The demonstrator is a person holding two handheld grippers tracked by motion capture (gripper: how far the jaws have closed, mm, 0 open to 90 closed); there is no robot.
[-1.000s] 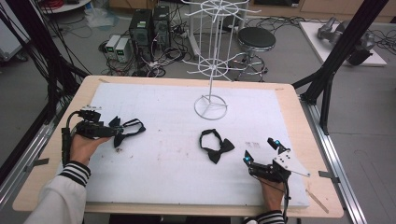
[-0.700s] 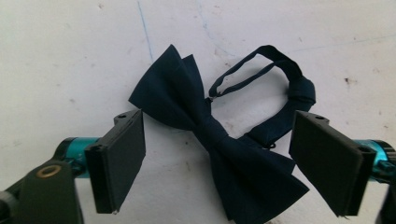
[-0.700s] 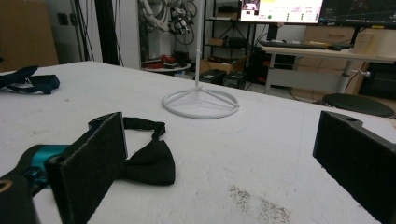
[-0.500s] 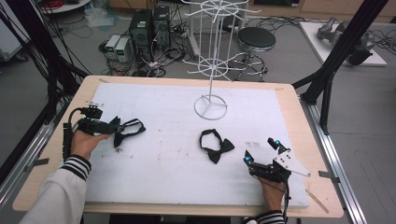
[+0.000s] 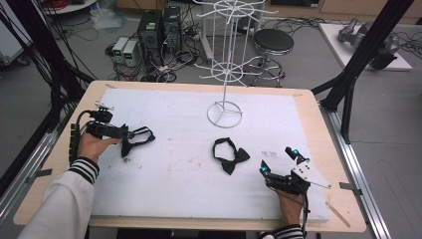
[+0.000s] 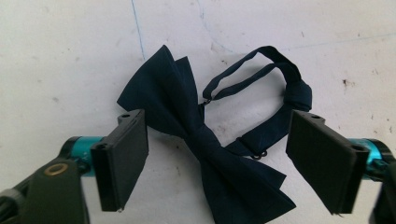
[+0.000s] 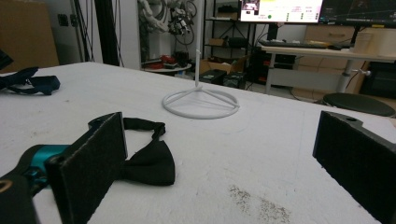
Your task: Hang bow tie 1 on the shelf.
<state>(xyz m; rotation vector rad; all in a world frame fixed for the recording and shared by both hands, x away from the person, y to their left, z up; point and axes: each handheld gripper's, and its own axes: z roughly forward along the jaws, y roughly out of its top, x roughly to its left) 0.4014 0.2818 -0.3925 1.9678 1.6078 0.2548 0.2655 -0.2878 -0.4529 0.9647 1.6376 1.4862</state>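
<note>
Near the bench's left edge, the navy bow tie (image 6: 205,140) lies flat, its long axis diagonal between the left hand-held gripper (image 6: 224,156), whose jaws have just been closing, not yet touching.

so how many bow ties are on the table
2: a navy bow tie at the left, between the left gripper jaws, and a black bow tie near the middle, below the white stand.
</note>
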